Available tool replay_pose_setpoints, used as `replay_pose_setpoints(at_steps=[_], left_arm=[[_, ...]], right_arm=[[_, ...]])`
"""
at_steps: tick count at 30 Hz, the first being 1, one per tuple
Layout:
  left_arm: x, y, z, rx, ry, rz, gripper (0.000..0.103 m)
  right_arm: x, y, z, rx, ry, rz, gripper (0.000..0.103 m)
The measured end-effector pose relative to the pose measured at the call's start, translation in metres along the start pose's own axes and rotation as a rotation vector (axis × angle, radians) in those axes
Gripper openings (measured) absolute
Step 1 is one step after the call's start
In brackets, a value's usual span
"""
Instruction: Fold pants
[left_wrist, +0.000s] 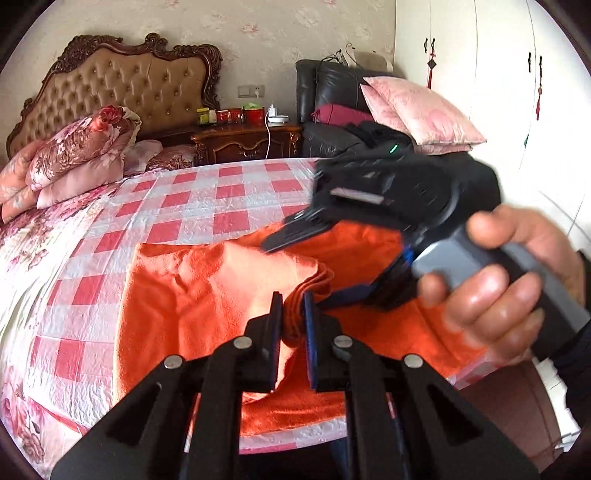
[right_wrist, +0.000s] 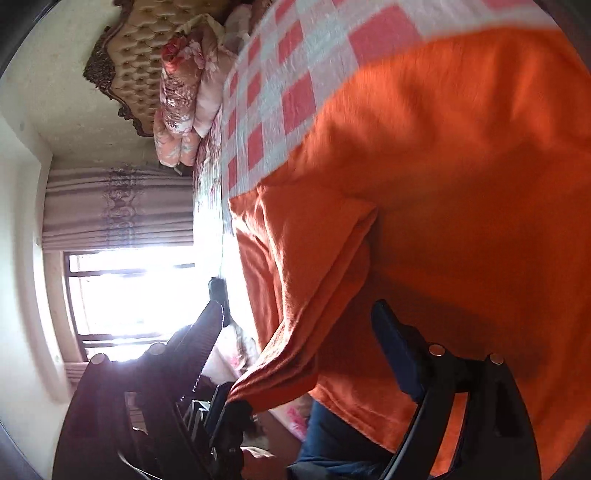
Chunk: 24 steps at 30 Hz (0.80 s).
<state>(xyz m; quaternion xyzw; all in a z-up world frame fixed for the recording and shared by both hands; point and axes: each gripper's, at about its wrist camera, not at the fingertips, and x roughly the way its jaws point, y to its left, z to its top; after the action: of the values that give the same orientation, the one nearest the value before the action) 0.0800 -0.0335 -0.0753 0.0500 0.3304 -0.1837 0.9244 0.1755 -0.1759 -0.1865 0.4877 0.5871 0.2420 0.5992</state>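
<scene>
Bright orange fleecy pants (left_wrist: 207, 295) lay spread on a bed covered by a pink-and-white checked quilted bedspread (left_wrist: 207, 199), near its front edge, part of the cloth already doubled over on itself. Left gripper (left_wrist: 293, 325), black with blue-faced pads, was clamped on a bunched fold of the orange cloth, the pinched edge lifted clear of the layer beneath (folded layers visible just behind the pads). Right gripper (left_wrist: 295, 266), seen blurred from the left wrist view and gripped by a bare hand (left_wrist: 502, 280) around its grey handle, hung over the pants to the right of the left one. From the right wrist view (rolled well onto its side), right gripper's fingers (right_wrist: 391, 343) stood far apart, nothing pressed between them, one over the orange cloth, the other out past the bed's edge towards a bright window (right_wrist: 125, 299). A raised flap of the pants sagged between the two fingers, touching neither as far as could be told. Carved wooden headboard with tan tufted padding (left_wrist: 122, 85) and a stack of folded floral pink quilts (left_wrist: 74, 155) stood at the far end.
</scene>
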Motion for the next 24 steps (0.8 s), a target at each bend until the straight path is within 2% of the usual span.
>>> replay_pose_setpoints(at_steps=[2, 3, 5, 7, 11, 12, 15, 18, 21, 23, 24], left_arm=[[-0.006, -0.001, 0.001, 0.007, -0.019, -0.006, 0.011], [-0.008, -0.004, 0.001, 0.015, -0.022, -0.010, 0.011], [-0.012, -0.013, -0.004, 0.053, -0.008, -0.019, 0.011], [0.000, -0.023, -0.011, 0.090, 0.037, -0.037, 0.011], [0.031, -0.043, -0.030, 0.138, 0.112, -0.069, 0.011], [0.039, -0.047, -0.032, 0.145, 0.130, -0.081, 0.011], [0.060, -0.053, -0.037, 0.157, 0.155, -0.095, 0.011], [0.075, -0.050, -0.038, 0.115, 0.181, -0.120, 0.013], [0.076, -0.045, -0.041, 0.077, 0.200, -0.164, 0.026], [0.067, -0.037, -0.039, 0.031, 0.191, -0.183, 0.057], [0.061, -0.032, -0.037, 0.014, 0.176, -0.176, 0.061]], right_arm=[[0.015, 0.002, 0.003, 0.014, 0.018, 0.031, 0.081], [0.013, 0.003, 0.005, 0.012, -0.029, 0.035, 0.080], [0.001, 0.010, 0.014, -0.017, -0.132, -0.016, 0.057], [-0.014, 0.022, 0.021, -0.101, -0.219, -0.067, 0.044], [-0.015, 0.036, 0.022, -0.199, -0.238, -0.124, 0.025], [-0.014, 0.039, 0.021, -0.230, -0.255, -0.170, 0.019], [-0.016, 0.040, 0.018, -0.300, -0.309, -0.302, 0.014], [-0.012, 0.039, 0.017, -0.347, -0.346, -0.412, 0.012], [-0.006, 0.038, 0.017, -0.395, -0.368, -0.515, 0.012], [0.000, 0.037, 0.018, -0.421, -0.376, -0.566, 0.012], [0.002, 0.036, 0.017, -0.428, -0.379, -0.583, 0.012]])
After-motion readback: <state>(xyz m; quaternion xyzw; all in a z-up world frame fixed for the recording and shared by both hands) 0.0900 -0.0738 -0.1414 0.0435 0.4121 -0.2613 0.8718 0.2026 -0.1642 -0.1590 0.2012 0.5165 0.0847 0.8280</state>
